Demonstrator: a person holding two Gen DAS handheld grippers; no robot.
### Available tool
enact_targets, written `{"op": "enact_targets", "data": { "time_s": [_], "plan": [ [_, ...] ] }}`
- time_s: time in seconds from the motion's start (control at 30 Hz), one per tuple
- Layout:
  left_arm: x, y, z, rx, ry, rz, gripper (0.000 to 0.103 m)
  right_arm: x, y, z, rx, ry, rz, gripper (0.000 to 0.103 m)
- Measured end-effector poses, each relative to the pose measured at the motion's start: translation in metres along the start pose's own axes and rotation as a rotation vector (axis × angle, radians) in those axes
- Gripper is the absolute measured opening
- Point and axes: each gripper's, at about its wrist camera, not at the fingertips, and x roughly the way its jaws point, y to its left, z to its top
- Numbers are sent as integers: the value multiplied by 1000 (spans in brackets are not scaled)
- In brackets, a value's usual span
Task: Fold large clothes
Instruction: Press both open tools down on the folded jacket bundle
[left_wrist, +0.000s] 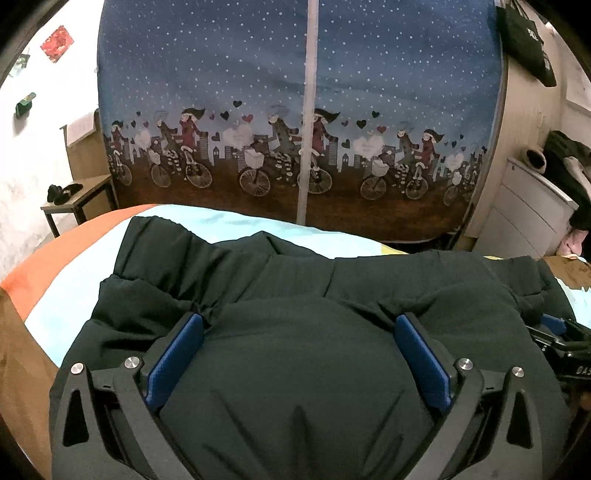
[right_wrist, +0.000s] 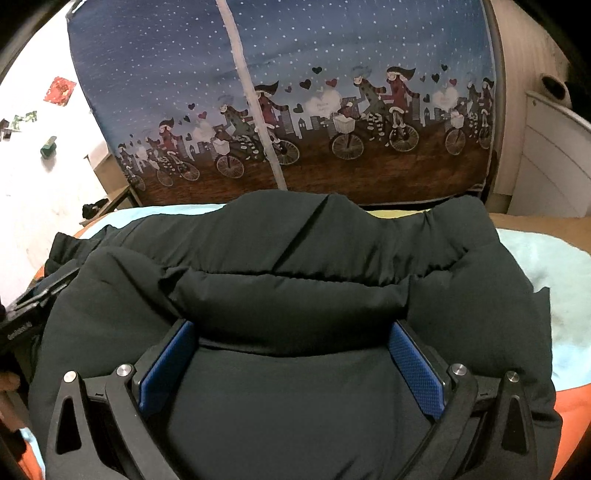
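Observation:
A big black padded jacket (left_wrist: 295, 280) lies bunched on a light blue and orange cover (left_wrist: 66, 291). My left gripper (left_wrist: 299, 332) is open, its blue pads (left_wrist: 177, 354) wide apart, pressed down on a puffed bulge of the jacket. My right gripper (right_wrist: 291, 336) is open too, its blue pads (right_wrist: 415, 365) straddling the jacket (right_wrist: 288, 258) just below a rolled fold. Each gripper shows at the edge of the other's view: the right gripper (left_wrist: 561, 343) on the right, the left gripper (right_wrist: 33, 306) on the left.
A blue curtain (left_wrist: 295, 110) with cyclists hangs close behind the bed. A small wooden table (left_wrist: 85, 195) with dark slippers stands at the left. A white drawer unit (left_wrist: 532, 210) with clothes on top stands at the right.

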Motion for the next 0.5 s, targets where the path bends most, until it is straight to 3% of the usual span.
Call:
{"op": "enact_targets", "data": {
  "time_s": [0.5],
  "plan": [
    [-16,-3,-21,3,-94,-10,102,-12,-10,-18,35,-77,87,103]
  ]
}}
